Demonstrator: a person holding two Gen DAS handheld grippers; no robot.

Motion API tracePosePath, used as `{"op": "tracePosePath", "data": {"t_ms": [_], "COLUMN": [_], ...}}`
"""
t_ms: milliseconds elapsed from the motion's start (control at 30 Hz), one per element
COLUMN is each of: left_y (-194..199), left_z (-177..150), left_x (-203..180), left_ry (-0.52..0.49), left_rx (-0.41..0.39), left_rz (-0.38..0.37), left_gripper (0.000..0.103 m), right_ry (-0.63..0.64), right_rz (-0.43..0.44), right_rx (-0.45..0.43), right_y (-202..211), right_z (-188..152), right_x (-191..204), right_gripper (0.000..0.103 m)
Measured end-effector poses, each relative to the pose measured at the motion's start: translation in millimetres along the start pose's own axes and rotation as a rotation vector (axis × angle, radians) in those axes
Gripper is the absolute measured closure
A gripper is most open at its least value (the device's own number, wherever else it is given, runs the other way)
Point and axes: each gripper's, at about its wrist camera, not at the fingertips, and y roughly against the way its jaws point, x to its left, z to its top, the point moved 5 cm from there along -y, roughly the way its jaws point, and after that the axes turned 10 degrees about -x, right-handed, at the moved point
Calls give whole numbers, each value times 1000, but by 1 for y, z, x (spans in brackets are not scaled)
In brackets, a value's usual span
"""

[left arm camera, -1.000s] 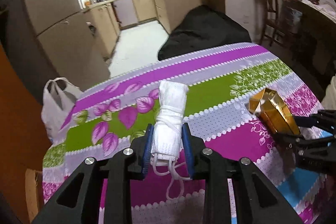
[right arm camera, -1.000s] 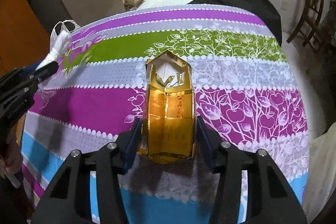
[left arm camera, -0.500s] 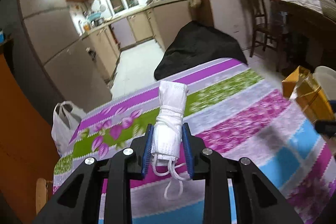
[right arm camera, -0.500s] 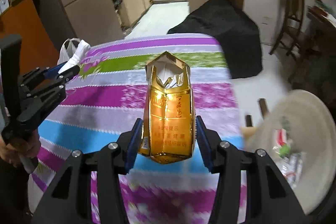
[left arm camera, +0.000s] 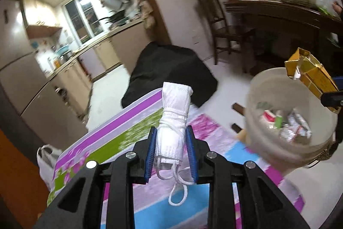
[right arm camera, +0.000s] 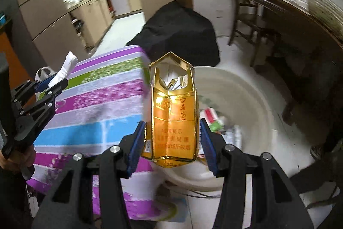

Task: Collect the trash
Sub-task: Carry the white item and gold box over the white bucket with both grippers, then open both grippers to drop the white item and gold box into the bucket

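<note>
Left gripper (left arm camera: 170, 148) clamps a rolled white mask (left arm camera: 174, 119); only the right view shows the right gripper (right arm camera: 172, 142) pinching the gold carton (right arm camera: 174, 121), bin (right arm camera: 246, 100) at three o'clock.

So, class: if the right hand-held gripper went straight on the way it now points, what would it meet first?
Probably the round cream plastic bin. The right hand-held gripper, shut on the gold cigarette pack, points over its rim; the far wall looks nearest in line, though depth is unclear.
</note>
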Motion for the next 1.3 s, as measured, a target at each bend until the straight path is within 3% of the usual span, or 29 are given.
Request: {"op": "tracePosePath", "data": {"t_ms": [300, 533, 633, 700, 900, 1033, 1300], "left_y": [-23, -43, -55, -69, -118, -132, -129], "left_z": [46, 67, 72, 76, 78, 74, 59], "left_x": [-104, -151, -169, -182, -200, -200, -183], "left_ry": [-77, -115, -125, -112, -11, 8, -14], "left_rx": [-10, -2, 22, 75, 297, 356, 360], "left_rz": [-112, -168, -203, -277, -550, -585, -567], "left_gripper": [75, 75, 75, 75, 75, 75, 75], "right_ry": [-70, -59, -57, -58, -67, -53, -21], "right_rz": [-47, -78, -88, -95, -112, -108, -90], "right_rx": [44, 93, 120, 133, 201, 241, 299], "right_y": [-2, -8, -15, -20, -39, -47, -60], "right_z": [-1, 0, 1, 2, 2, 0, -4], "right_x": [-64, -88, -95, -99, -102, -97, -86], "right_gripper": [55, 55, 55, 55, 54, 54, 54]}}
